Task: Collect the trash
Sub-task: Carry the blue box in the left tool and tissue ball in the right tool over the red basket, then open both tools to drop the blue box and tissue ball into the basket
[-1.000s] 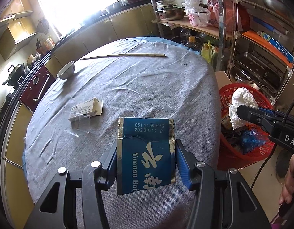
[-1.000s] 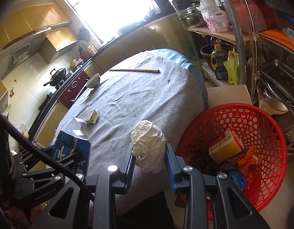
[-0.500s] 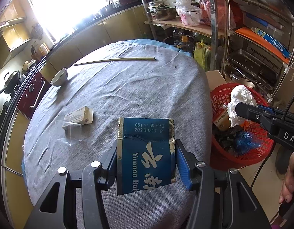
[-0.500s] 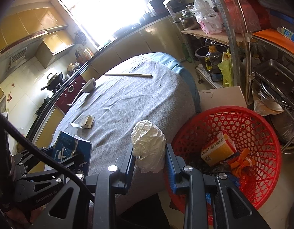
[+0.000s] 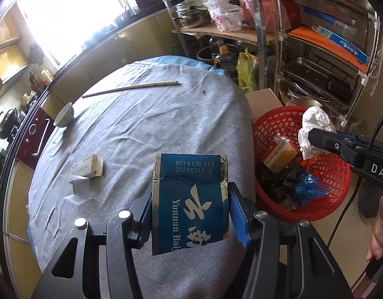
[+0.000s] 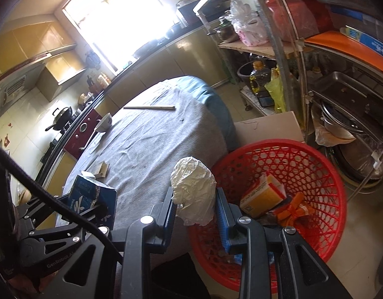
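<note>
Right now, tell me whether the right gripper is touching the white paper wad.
Touching. The right wrist view shows the right gripper with both blue pads pressed against the white paper wad, above the red basket.

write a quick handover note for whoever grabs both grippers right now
Left hand-held gripper: shut on the blue carton, held over the grey-clothed table.
Right hand-held gripper: shut on the crumpled white paper, at the near rim of the red basket.
Done: a yellow box, orange wrapper and blue bag lie in the basket.
Left: drop both held items in; then the small box and clear plastic scrap on the table. The chopsticks and bowl look like tableware, not trash.
</note>
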### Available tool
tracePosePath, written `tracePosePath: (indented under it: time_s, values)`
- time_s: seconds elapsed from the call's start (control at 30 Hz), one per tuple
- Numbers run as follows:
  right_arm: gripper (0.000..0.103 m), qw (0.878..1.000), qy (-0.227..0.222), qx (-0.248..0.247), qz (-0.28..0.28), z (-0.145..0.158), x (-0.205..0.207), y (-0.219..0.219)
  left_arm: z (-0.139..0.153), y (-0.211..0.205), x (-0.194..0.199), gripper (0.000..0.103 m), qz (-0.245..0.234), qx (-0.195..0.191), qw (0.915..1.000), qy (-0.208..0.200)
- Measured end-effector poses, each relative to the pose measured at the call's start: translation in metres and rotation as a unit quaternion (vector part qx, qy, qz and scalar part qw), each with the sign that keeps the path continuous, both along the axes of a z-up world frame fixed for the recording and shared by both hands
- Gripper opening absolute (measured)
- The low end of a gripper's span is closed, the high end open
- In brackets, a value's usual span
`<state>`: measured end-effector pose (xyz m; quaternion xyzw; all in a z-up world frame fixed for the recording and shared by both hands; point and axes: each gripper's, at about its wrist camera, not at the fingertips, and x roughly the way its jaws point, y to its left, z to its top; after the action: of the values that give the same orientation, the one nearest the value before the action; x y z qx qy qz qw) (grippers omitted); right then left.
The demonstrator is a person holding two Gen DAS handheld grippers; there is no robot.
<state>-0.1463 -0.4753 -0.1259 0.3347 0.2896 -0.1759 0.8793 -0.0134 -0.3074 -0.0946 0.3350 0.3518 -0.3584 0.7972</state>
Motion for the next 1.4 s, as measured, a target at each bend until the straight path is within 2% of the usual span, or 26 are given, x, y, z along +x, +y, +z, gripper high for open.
tracePosePath:
  time_s: [0.3,0.8,0.97,1.17,1.3,1.4]
  values:
    - [0.033,0.999,0.009,0.012,-0.037,-0.010,-0.022,-0.024,-0.007,-0.024,-0.013,0.056,-0.028,0.011,0.9995,0.002]
    - [0.033,0.996,0.026,0.031,-0.075,-0.026,-0.044,-0.054,-0.026,-0.061,-0.022,0.056,-0.051,0.032,0.9976,0.032]
    - [0.033,0.995,0.034,0.039,-0.086,-0.035,-0.051,-0.063,-0.035,-0.074,-0.024,0.056,-0.061,0.035,0.9959,0.057]
    - [0.033,0.993,0.046,0.052,-0.101,-0.044,-0.061,-0.074,-0.042,-0.088,-0.027,0.056,-0.080,0.021,0.9914,0.102]
    - [0.033,0.991,0.053,0.074,-0.102,-0.051,-0.063,-0.079,-0.046,-0.092,-0.027,0.057,-0.086,0.013,0.9870,0.135]
    - [0.034,0.989,0.059,0.089,-0.104,-0.055,-0.062,-0.080,-0.044,-0.091,-0.025,0.059,-0.086,0.004,0.9859,0.143]
